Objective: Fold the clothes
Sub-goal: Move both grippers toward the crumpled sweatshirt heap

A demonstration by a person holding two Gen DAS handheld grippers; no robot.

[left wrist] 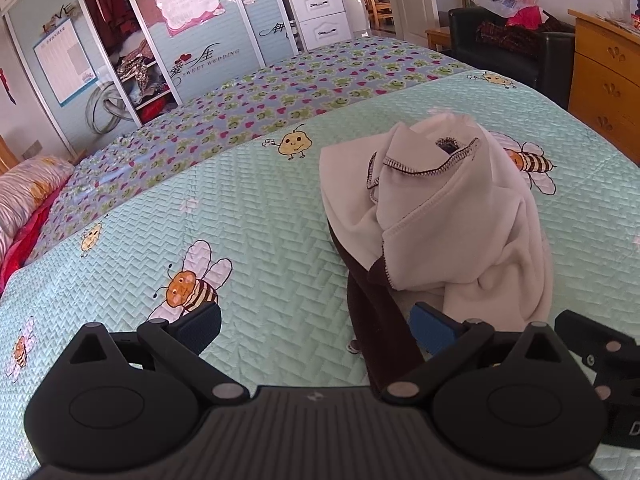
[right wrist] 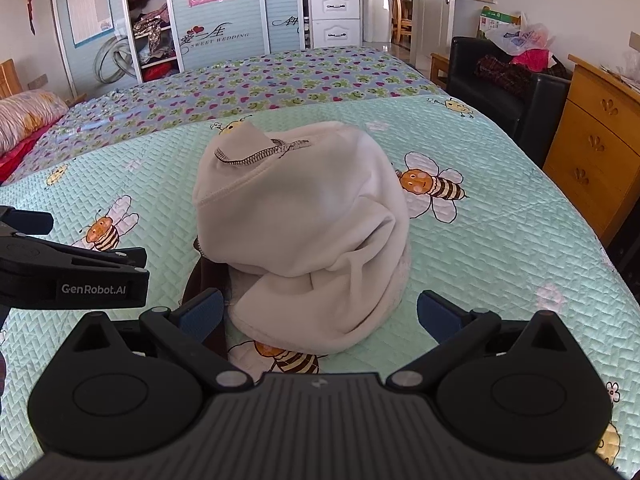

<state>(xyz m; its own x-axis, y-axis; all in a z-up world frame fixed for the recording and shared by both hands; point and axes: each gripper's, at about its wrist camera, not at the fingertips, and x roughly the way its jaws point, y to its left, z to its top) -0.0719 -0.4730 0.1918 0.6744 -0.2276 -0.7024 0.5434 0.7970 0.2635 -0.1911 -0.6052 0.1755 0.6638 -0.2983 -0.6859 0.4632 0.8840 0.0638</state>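
Observation:
A cream fleece garment with black-stitched seams lies in a crumpled heap on the mint bee-print bedspread. A dark brown part of it trails out underneath toward me. My left gripper is open just in front of the heap, the brown part lying between its blue-padded fingers. In the right wrist view the same heap sits dead ahead, and my right gripper is open with the garment's near edge between its fingers. The left gripper's body shows at the left edge.
A frog-and-heart sheet covers the far half of the bed. Behind it stand wardrobe doors and a white drawer unit. A black armchair with bags and a wooden dresser flank the bed's right side. Pillows lie at left.

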